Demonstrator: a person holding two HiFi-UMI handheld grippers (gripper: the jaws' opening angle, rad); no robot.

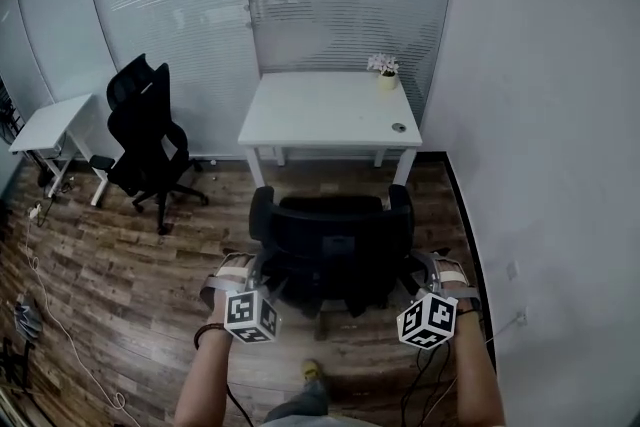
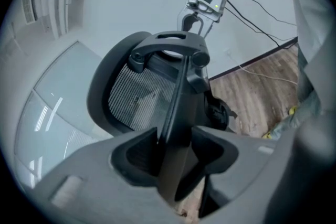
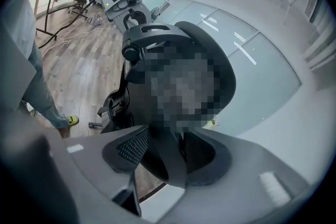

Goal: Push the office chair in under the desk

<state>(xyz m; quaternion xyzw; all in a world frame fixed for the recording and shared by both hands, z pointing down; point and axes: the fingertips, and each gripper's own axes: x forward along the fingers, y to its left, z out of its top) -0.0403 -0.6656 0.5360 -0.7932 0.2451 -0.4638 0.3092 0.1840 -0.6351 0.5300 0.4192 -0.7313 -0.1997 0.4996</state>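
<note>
A black office chair (image 1: 330,235) stands on the wood floor just in front of the white desk (image 1: 320,110), its back towards me. My left gripper (image 1: 240,267) is at the backrest's left edge and my right gripper (image 1: 432,267) at its right edge. In the left gripper view the jaws (image 2: 176,165) close on the backrest's rim (image 2: 178,97). In the right gripper view the jaws (image 3: 168,157) stand wide, with the backrest's rim (image 3: 163,34) between them and dark gaps at both sides.
A second black chair (image 1: 150,130) and a small white table (image 1: 50,120) stand at the left. A flower pot (image 1: 387,73) sits on the desk's far right corner. A white wall runs along the right, and cables (image 1: 60,335) lie on the floor at the left.
</note>
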